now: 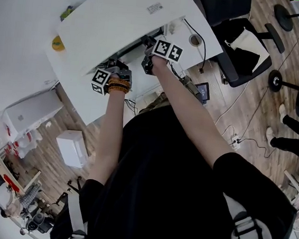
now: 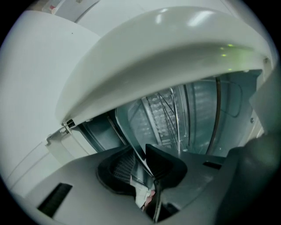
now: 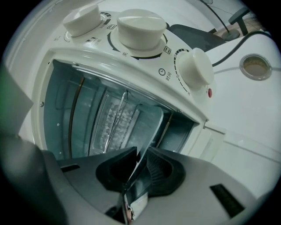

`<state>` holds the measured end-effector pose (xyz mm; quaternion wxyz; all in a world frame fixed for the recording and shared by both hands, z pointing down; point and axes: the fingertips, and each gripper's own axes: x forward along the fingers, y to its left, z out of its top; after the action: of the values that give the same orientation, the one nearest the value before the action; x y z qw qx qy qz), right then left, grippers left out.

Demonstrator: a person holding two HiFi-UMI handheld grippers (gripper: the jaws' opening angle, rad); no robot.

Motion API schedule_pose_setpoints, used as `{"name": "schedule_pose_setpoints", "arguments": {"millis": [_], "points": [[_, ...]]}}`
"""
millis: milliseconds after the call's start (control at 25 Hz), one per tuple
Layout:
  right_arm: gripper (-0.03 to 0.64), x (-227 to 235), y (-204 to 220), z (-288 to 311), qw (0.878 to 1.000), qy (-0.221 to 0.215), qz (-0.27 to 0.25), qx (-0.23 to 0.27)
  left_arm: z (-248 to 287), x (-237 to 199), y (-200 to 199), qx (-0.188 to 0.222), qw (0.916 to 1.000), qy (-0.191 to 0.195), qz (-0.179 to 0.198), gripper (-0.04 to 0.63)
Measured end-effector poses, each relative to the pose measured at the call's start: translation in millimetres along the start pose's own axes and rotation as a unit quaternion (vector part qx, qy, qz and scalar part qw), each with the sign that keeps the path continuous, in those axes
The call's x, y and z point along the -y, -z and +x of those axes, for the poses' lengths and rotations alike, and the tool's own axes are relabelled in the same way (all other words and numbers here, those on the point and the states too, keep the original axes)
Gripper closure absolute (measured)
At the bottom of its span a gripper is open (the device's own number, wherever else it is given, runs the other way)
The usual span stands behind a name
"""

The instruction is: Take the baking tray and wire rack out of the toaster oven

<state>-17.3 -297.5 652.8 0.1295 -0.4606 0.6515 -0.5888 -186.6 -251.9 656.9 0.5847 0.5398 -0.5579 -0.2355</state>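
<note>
The white toaster oven (image 3: 131, 52) stands open on a white table (image 1: 166, 12). Inside, the metal baking tray (image 3: 149, 125) slants toward me, with the wire rack (image 3: 115, 115) behind it. My right gripper (image 3: 139, 160) is shut on the tray's thin front edge near the knob side. My left gripper (image 2: 142, 160) is shut on that same tray (image 2: 131, 127) edge at the other side, and the rack (image 2: 169, 116) shows beyond it. In the head view both grippers, left (image 1: 112, 67) and right (image 1: 148, 50), reach side by side into the oven mouth.
Three round knobs (image 3: 140, 28) line the oven's control panel. The lowered oven door (image 3: 237, 151) lies beside my right gripper. A cable (image 3: 237, 46) runs past a round grommet (image 3: 256, 66) in the table. A black office chair (image 1: 242, 46) stands by the table.
</note>
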Motion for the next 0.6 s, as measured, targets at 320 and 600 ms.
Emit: {"name": "schedule_pose_setpoints", "arguments": {"millis": [320, 600], "points": [[0.531, 2, 3, -6, 1.0, -0.001, -0.009, -0.015, -6, -1, 5, 0.001, 1.0, 0.003, -0.001, 0.506], [0.529, 5, 7, -13, 1.0, 0.003, -0.011, -0.019, -13, -4, 12, 0.001, 1.0, 0.004, 0.003, 0.506]]}}
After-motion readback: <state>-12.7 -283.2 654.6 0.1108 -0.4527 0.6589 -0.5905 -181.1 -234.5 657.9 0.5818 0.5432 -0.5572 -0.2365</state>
